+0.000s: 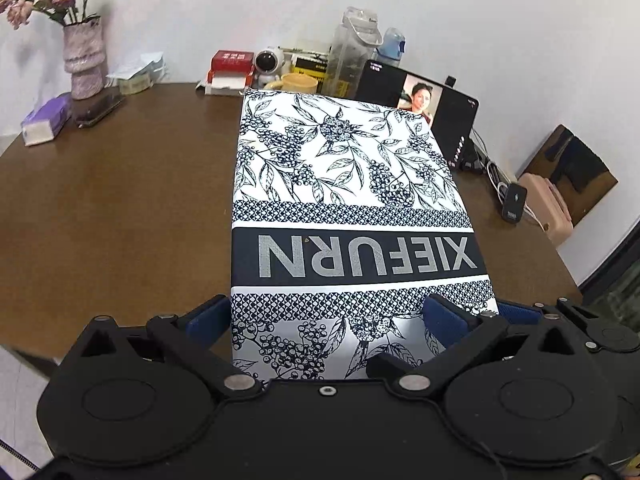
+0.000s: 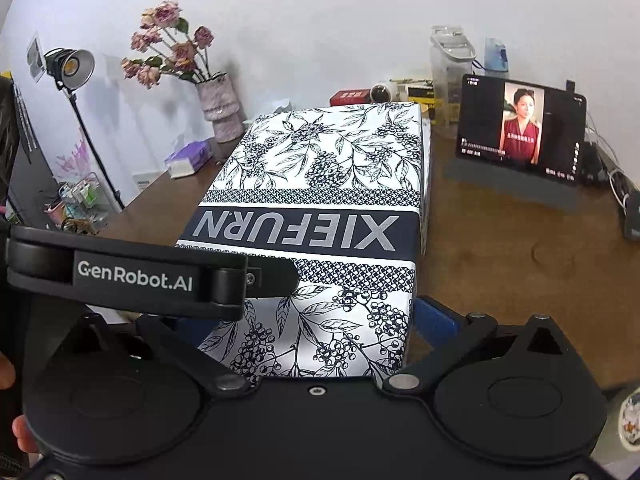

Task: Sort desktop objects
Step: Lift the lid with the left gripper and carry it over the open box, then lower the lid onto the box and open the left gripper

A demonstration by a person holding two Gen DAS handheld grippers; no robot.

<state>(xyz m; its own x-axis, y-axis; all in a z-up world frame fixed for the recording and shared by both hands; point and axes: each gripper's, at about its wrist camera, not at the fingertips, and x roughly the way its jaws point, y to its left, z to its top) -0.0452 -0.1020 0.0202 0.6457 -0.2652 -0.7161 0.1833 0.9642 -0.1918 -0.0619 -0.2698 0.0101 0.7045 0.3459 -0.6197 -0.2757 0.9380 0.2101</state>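
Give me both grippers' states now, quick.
Left gripper: open, fingers either side of the patterned box; contact cannot be told.
Right gripper: open around the same box; left finger hidden behind the other gripper.

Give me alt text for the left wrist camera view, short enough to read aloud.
A large box printed with dark berry sprigs and the word XIEFURN lies on a brown table, its near end between the left gripper's spread blue-padded fingers. Behind it stand a tablet playing video and a vase of flowers.
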